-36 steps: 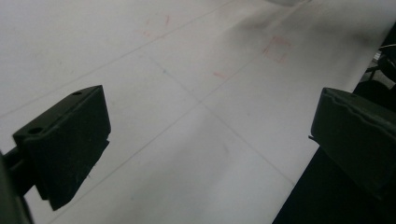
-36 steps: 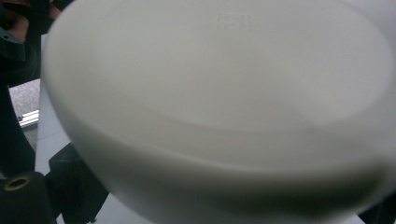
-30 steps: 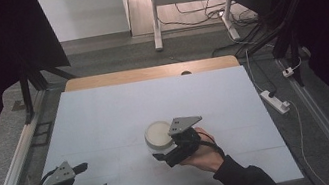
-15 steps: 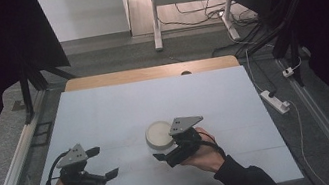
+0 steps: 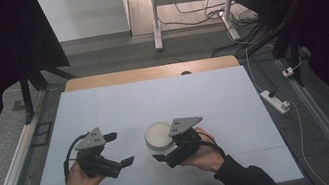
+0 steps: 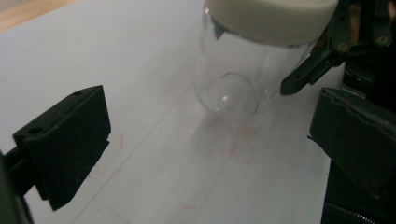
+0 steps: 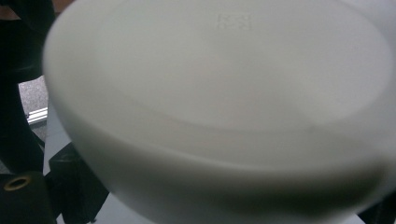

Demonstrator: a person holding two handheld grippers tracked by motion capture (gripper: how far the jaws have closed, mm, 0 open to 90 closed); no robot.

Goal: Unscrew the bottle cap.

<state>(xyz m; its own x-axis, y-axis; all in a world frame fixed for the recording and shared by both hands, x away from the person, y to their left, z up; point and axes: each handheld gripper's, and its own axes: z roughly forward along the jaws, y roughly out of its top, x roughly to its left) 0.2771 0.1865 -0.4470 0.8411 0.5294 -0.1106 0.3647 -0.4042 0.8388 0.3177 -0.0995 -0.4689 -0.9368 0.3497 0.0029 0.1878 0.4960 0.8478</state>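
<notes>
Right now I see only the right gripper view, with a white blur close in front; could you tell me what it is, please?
Observer: It is the white lid of a clear glass jar standing upright on the table.
Operator: Thank you. What is on its far side from me?
Observer: The left gripper, jaws open, pointed at the jar and apart from it.
Operator: Is anything inside the jar?
Observer: Through the glass in the left gripper view, it looks empty.
</notes>
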